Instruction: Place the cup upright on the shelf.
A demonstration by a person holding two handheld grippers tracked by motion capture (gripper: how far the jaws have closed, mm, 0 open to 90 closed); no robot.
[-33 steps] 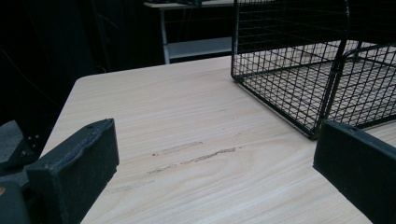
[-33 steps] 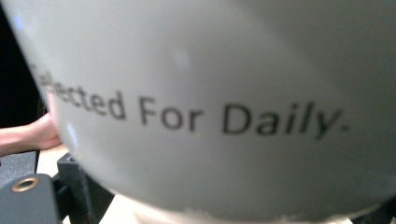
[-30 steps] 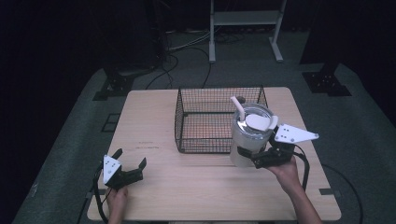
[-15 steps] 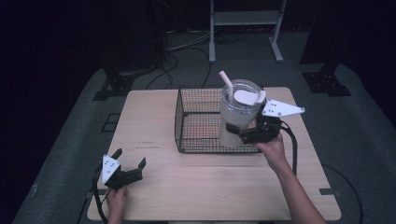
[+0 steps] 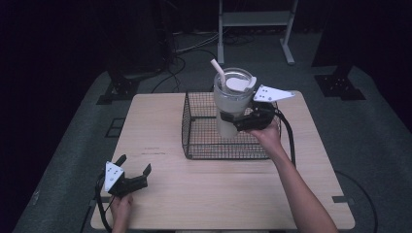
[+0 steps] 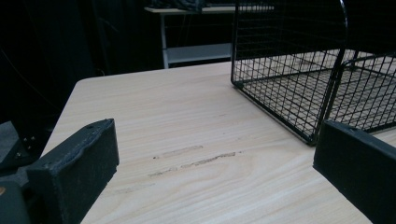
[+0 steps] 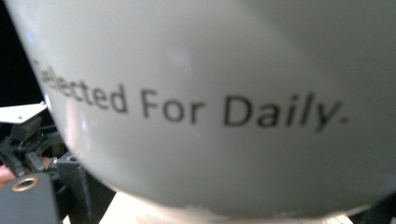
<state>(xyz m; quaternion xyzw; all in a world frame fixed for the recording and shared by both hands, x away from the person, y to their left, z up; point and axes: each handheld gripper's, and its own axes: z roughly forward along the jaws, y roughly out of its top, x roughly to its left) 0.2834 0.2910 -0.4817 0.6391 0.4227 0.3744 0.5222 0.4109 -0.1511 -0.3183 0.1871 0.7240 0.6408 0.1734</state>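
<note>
Two tongs are in my hands. My right tongs [image 5: 232,124] pinch the lower body of a white tumbler [image 5: 233,102], which I hold upright in the air above the wire basket [image 5: 194,141], over its right half and clear of the basket floor. A translucent lid closes the tumbler, and a pale straw [image 5: 217,72] rises tilted from its left side. In the right gripper view the tumbler wall [image 7: 210,107] sits just before the lens, bearing the dark printed words "For Daily."; the word ahead of them is partly cut off. The basket stands on the far half of the wooden bench [image 5: 218,194], black-meshed and open at the top. My left tongs [image 5: 132,171] rest low at the near left corner of the bench, well apart from the basket, jaws spread with nothing between them. In the left gripper view, the two black jaws frame bare wood with faint dark scuff marks [image 6: 191,161], and the basket's near corner [image 6: 322,112] stands ahead to the right.
</note>
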